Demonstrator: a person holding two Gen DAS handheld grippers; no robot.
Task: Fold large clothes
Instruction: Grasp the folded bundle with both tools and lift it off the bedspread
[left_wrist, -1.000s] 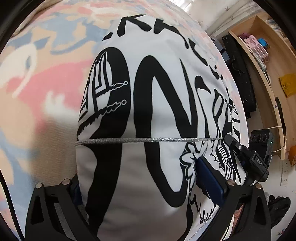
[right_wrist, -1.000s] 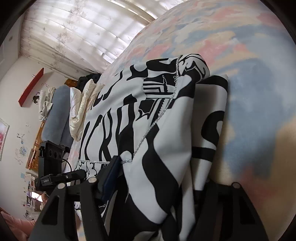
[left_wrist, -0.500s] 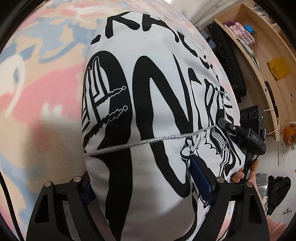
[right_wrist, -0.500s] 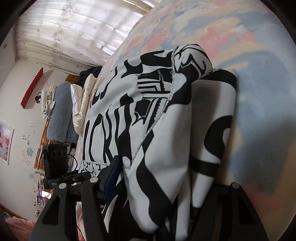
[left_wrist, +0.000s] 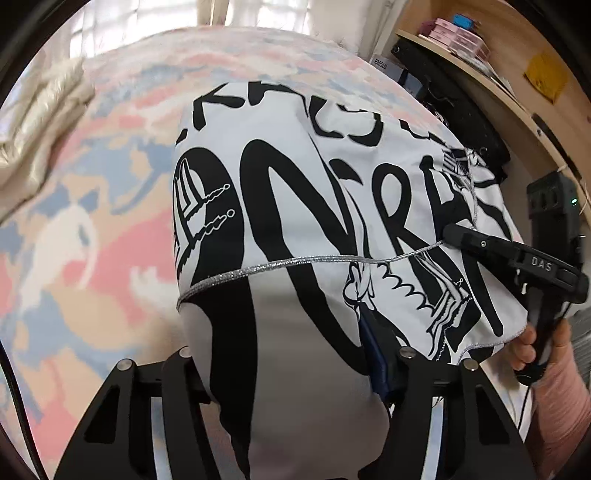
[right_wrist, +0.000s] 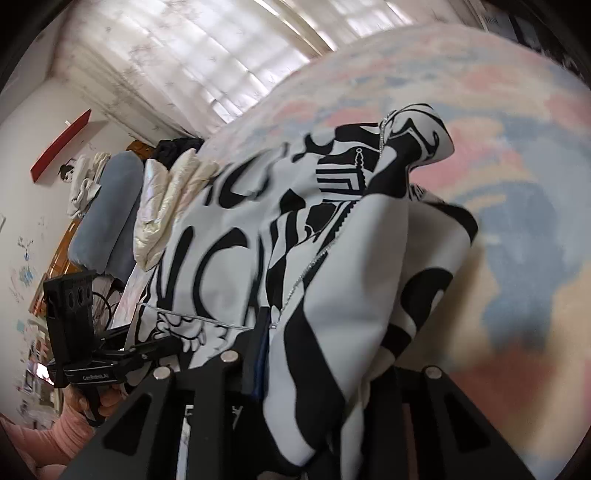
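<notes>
While both sets of jaws are closing, each claw has cloth of the same black-and-white garment (left_wrist: 303, 206) between its fingers. Nearest the left claw (left_wrist: 291, 373), a thick bundle of white fabric with a broad black stripe fills the gap between the two black fingers; the blue pad (left_wrist: 373, 354) on the right-hand finger lies against the cloth, while the other finger's pad is hidden behind the bundle. Just ahead of this claw a silver trim line (left_wrist: 280, 264) runs across the garment, and beyond it the big black lettering spreads flat over the pastel pink, blue and cream bed cover (left_wrist: 92, 221). Off to this claw's right, the right claw (left_wrist: 480, 243) bites the garment's edge, with a hand (left_wrist: 535, 343) gripping its handle. Farther out, past the bed, stand wooden shelves (left_wrist: 498, 55).

From the right claw (right_wrist: 332, 369), folded layers of the garment (right_wrist: 236, 236) are bunched between its fingers, narrow in their grip, the cloth rising from them in a loose ridge. To its left, the left claw (right_wrist: 122, 362) holds the neighbouring part of the same edge, a hand below it in a pink sleeve (right_wrist: 37, 443). Ahead, the garment stretches away over the bed cover (right_wrist: 517, 184). Beyond its far side lie a pale quilt (right_wrist: 166, 206) and a grey pillow (right_wrist: 110, 214), and farthest off hang light curtains (right_wrist: 207, 59).
</notes>
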